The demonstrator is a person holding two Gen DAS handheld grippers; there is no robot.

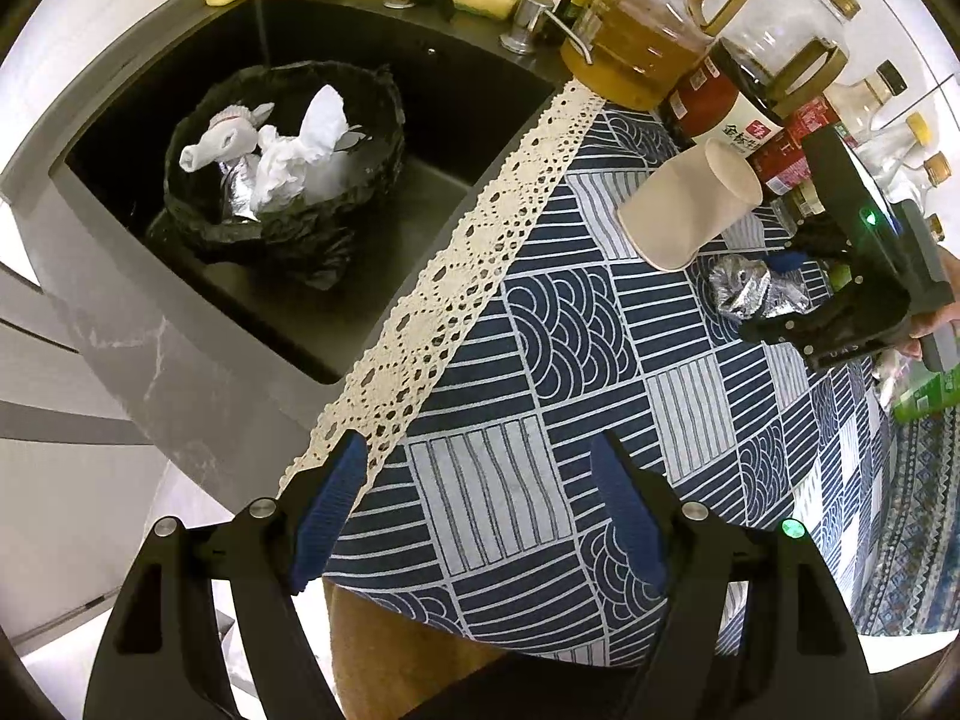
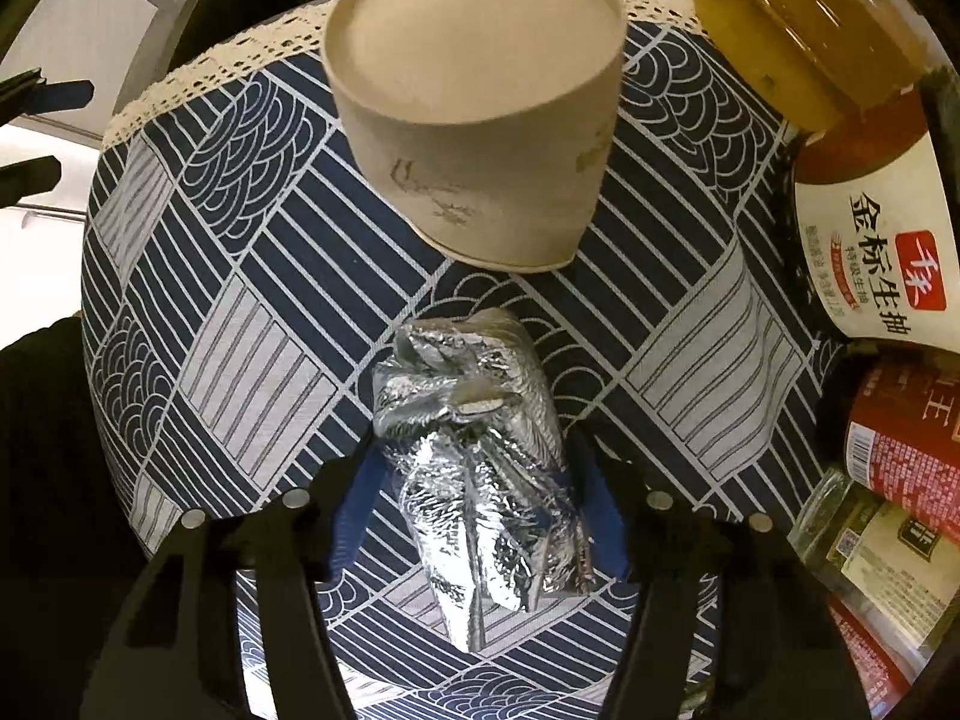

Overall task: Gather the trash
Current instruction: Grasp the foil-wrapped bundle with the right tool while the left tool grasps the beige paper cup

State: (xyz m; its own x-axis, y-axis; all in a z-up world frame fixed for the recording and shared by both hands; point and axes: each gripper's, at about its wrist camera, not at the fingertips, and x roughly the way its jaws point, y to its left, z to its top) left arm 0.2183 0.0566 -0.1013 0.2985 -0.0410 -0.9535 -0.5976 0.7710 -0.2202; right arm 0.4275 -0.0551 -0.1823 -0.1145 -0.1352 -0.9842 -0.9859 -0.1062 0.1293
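A kitchen worktop, covered by a blue-and-white patterned cloth (image 1: 540, 360) with a cream lace border (image 1: 480, 240) along the edge that meets a dark sink (image 1: 450, 96).

My right claw (image 2: 474, 480) points straight down over a crumpled piece of silver foil (image 2: 474, 456) lying on the cloth, a little in from the lace edge. The foil sits between my two blue pads, which flank it closely on both sides; whether they already press on it I cannot tell, since the foil hides the contact. From the left wrist view that same right claw (image 1: 774, 288) shows at the far right with the foil (image 1: 750, 291) at its tips.

Just beyond the foil, toward the sink edge, a beige paper cup (image 2: 474, 138) stands upside down on its rim, apart from the foil. To the right of both, bottles crowd that end of the worktop: a soy sauce bottle (image 2: 864, 240), a jug of golden oil (image 2: 804, 30), and a red-labelled bottle (image 2: 900, 438).

My left claw (image 1: 480, 516) hangs over the near corner of the cloth with its pads wide apart and nothing between them.

Inside the sink stands a bin lined with a black bag (image 1: 282, 222), holding crumpled white paper (image 1: 288, 150) and some foil.
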